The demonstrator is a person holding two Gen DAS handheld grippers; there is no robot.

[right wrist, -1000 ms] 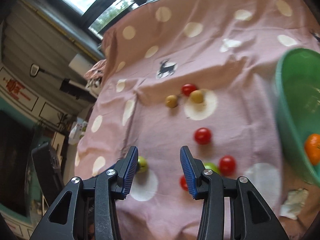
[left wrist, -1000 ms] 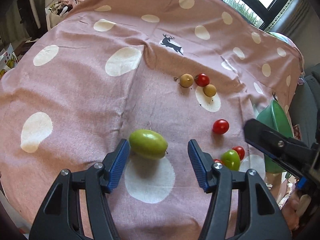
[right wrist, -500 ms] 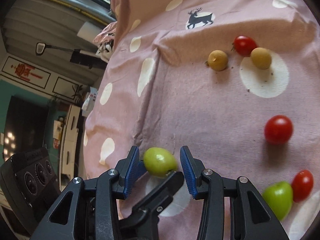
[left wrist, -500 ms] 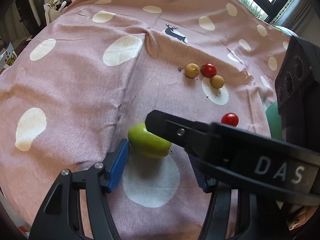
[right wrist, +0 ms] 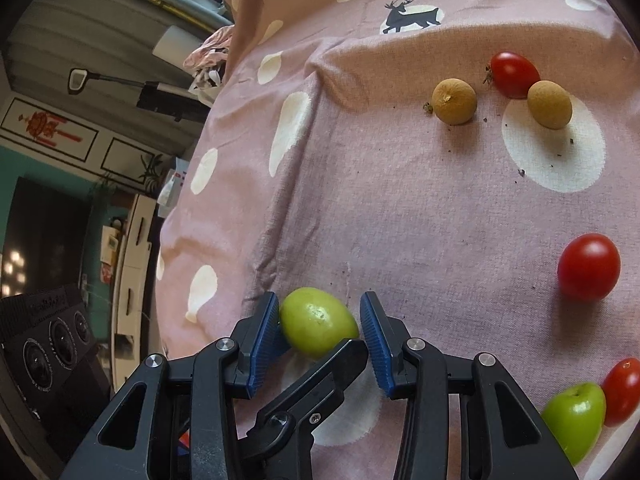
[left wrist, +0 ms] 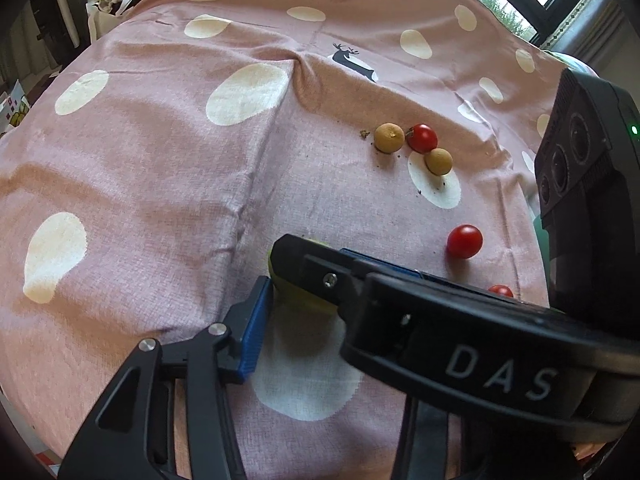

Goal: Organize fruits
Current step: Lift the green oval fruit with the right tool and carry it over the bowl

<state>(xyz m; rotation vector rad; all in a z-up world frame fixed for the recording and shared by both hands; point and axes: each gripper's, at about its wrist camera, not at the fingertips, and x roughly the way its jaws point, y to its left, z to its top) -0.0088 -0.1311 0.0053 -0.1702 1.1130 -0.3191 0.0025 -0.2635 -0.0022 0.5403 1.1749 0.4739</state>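
Pink cotton cloth (right wrist: 400,200) with cream dots and a dark deer print covers the table; beyond its far left edge we see a teal wall, framed pictures and a black speaker.

Our right gripper (right wrist: 320,334) stands spread around the oval green fruit (right wrist: 318,320), its left pad touching the skin, the right pad just clear.

Our left gripper (left wrist: 312,300) reaches the same fruit (left wrist: 298,304); one blue pad sits beside it, but the right gripper's black body hides the other pad, so we cannot tell its grip.

Two tan round fruits (right wrist: 455,101) and red cherry tomatoes (right wrist: 589,266) lie farther right.
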